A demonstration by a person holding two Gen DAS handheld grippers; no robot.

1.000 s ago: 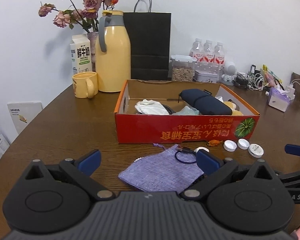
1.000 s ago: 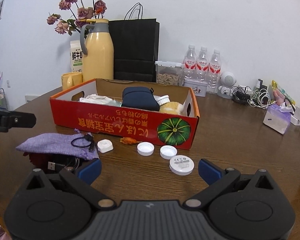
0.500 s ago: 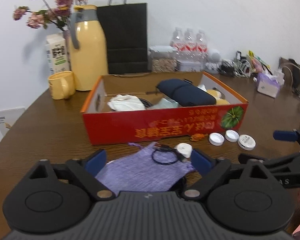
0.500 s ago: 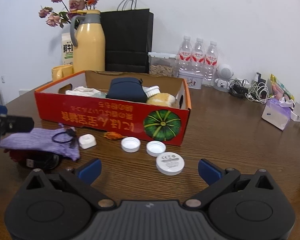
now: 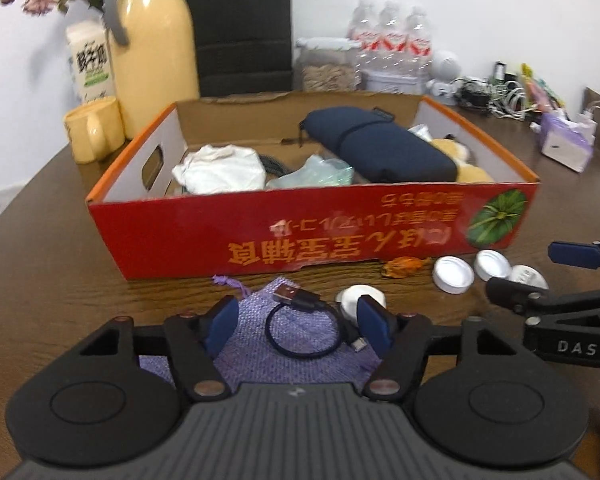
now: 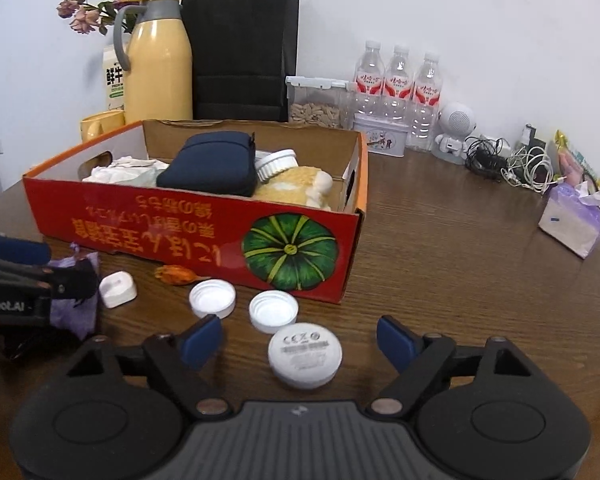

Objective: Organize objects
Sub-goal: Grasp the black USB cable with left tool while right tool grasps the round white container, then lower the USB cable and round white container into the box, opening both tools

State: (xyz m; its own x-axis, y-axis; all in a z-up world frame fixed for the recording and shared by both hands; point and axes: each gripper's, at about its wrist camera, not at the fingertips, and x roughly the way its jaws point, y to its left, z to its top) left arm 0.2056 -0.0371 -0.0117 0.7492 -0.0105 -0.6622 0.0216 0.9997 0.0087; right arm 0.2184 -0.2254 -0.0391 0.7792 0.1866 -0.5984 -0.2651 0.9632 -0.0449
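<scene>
Closing around cable (image 5: 300, 330) and disc (image 6: 305, 356) — grippers unclenched; pouch (image 5: 284, 360) seemingly half-hidden.

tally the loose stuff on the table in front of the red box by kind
white bottle caps: 2
white round puck with label: 1
white charger block: 1
purple pouch: 1
black usb cable: 1
orange dried flower: 1
total: 7

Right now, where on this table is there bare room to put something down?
Bare wood lies right of the red box, bordered by the tissue pack and cables. Crowded: the strip before the box, with white caps and purple pouch.
</scene>
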